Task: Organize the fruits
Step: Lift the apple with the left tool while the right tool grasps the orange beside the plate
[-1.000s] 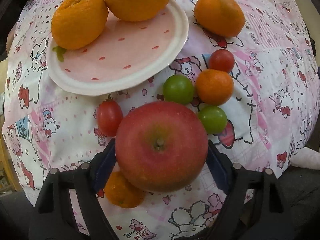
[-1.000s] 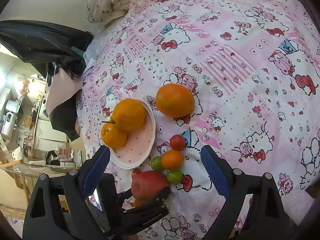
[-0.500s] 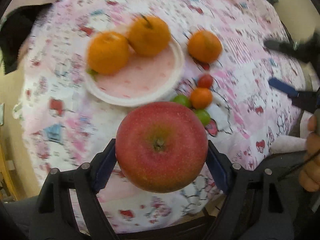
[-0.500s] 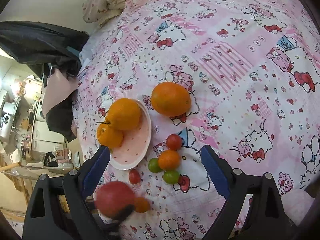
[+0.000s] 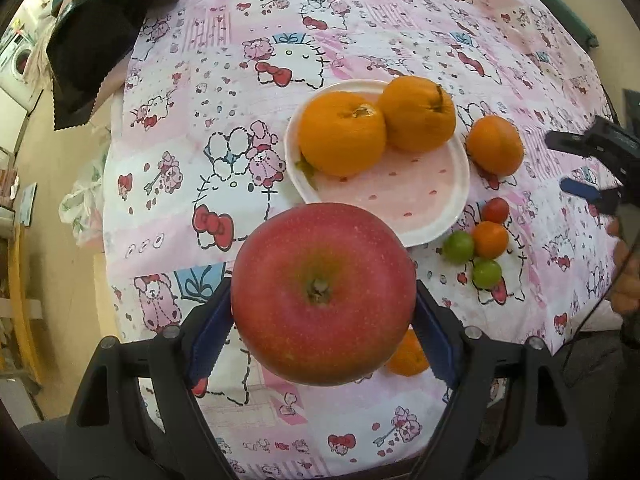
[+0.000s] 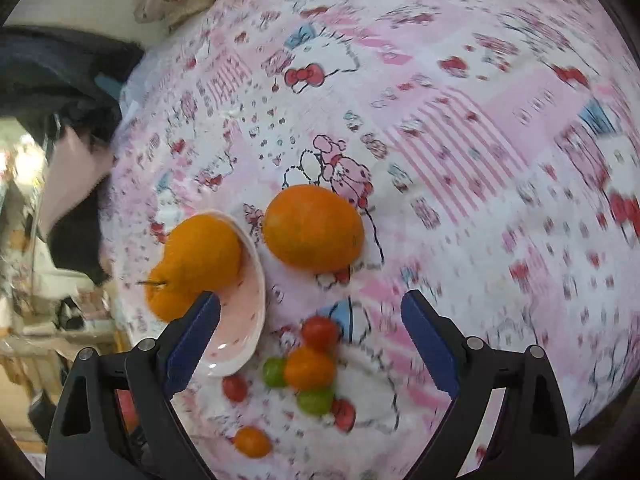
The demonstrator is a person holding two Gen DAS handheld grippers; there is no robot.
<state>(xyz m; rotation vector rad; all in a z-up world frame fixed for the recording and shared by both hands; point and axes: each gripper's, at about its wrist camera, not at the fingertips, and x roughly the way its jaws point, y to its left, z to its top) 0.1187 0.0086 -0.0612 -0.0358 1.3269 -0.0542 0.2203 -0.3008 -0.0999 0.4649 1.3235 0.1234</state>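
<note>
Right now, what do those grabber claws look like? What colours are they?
Both look alike. The left gripper has chunky black plastic arms with triangle-shaped holes, small silver screws on top, and blue pads with jagged, saw-like edges. The right gripper matches: the same black frame, silver screws and blue pads. A thin dark cable hangs beside the person's bare hand.

One red apple (image 5: 323, 294). Three large oranges: two on the plate (image 5: 424, 196), namely one (image 5: 342, 134) and another (image 5: 416, 114), and a third (image 5: 495, 151) on the cloth beside it. One pink plate. Two small orange fruits: one (image 5: 489, 239) in the cluster, one (image 5: 408, 356) partly hidden behind the apple. Two small green fruits (image 5: 458, 246) and (image 5: 486, 274). Two small red fruits: one (image 5: 495, 210) in the cluster, another (image 6: 235, 387) visible only from the right wrist view. Two tools, one (image 5: 320, 320) per hand, the other (image 6: 310, 342) blurred.
</note>
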